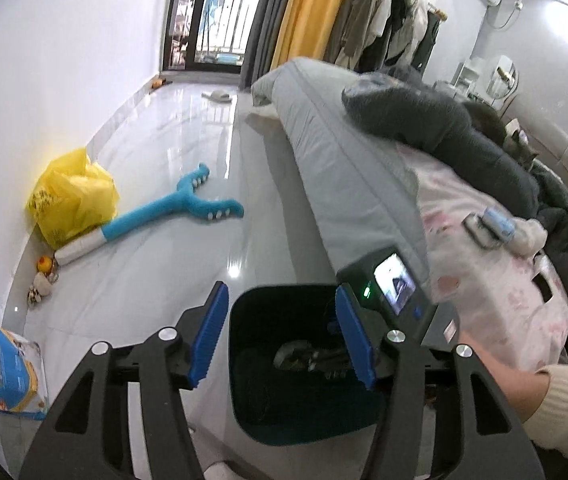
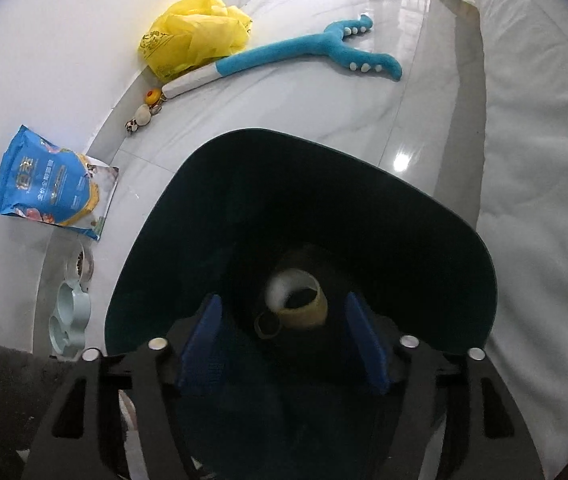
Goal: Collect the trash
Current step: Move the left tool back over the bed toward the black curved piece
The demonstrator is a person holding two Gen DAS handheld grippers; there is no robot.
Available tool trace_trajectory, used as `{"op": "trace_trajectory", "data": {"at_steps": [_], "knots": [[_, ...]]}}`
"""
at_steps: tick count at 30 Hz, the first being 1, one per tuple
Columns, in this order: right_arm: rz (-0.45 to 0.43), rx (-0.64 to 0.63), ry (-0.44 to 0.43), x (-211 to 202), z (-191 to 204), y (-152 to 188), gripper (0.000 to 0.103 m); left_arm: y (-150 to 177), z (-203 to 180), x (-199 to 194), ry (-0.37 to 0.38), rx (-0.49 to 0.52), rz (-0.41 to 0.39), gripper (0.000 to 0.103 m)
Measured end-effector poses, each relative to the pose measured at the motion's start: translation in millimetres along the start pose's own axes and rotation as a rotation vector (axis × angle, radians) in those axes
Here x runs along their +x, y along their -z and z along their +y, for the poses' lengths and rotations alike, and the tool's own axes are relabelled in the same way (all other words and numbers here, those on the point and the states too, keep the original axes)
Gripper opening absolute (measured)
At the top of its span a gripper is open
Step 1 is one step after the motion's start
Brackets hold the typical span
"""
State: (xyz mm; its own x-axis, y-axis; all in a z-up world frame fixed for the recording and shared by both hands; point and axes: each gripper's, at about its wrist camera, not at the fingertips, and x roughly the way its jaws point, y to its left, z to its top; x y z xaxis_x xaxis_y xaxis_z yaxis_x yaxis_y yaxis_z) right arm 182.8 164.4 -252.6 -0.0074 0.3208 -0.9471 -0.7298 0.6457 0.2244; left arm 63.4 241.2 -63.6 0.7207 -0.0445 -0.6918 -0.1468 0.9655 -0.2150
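A dark teal plastic trash bin (image 2: 364,216) stands on the shiny white tile floor (image 2: 324,112), right beside the edge of the bed with the grey quilt (image 1: 348,168). Both grippers hang over its open top. The left gripper (image 1: 281,340) is spread wide and holds nothing. The right gripper (image 2: 284,340) is spread wide too, with nothing in it. Down at the bottom of the bin lies a yellow paper cup (image 2: 298,300) on its side. A crumpled yellow plastic bag (image 2: 195,40) sits by the wall, touching a long blue plush toy (image 2: 308,56).
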Motion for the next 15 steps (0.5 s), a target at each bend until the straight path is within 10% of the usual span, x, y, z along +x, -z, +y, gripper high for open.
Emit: {"op": "trace_trajectory", "data": {"at_steps": [15], "knots": [[-0.203,-0.092,-0.025,-98,19,14,0.068,-37,-42,-38,0.014,0.024,-0.137,0.064]]}}
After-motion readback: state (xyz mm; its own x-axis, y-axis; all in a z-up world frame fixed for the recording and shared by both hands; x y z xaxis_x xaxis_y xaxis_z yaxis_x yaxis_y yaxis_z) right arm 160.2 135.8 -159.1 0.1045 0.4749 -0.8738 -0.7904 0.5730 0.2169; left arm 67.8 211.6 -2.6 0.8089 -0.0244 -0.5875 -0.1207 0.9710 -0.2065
